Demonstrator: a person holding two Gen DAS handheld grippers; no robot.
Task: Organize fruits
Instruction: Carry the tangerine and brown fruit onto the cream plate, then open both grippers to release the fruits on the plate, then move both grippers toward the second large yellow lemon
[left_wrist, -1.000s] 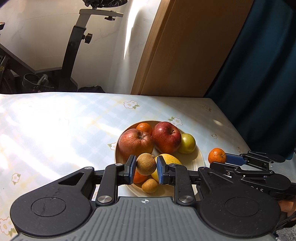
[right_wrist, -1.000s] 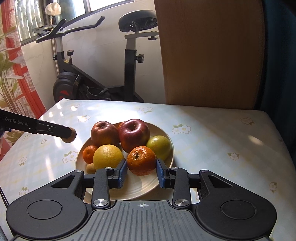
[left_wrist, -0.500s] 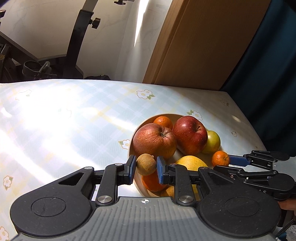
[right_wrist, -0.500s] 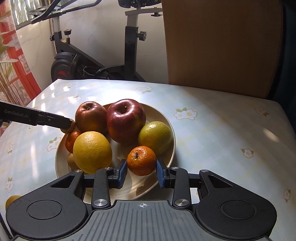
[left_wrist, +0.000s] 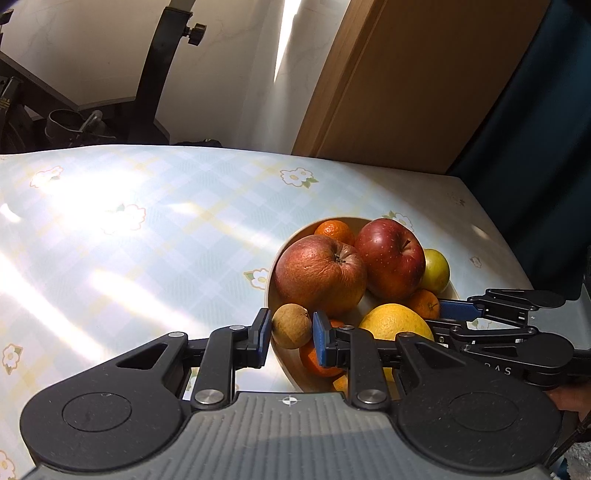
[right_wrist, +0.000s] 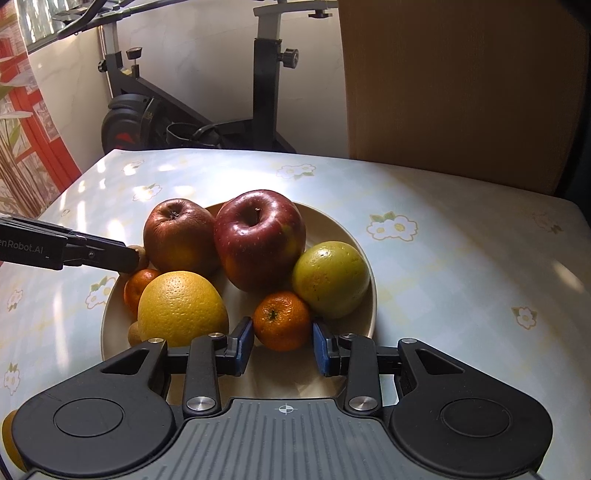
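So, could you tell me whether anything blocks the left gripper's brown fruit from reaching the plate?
Nothing visible does. The brown fruit sits at the plate rim, beside the wrinkled apple.

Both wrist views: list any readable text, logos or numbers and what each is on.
"enRobot.AI": white print on the side of the left hand-held gripper, cut off by the left frame edge in the right wrist view.
"R A S": faint raised letters on the body of the right hand-held gripper, left wrist view; likely part of a longer word.
Yellow sticker on the exercise bike: too small to read.
Nothing else legible.
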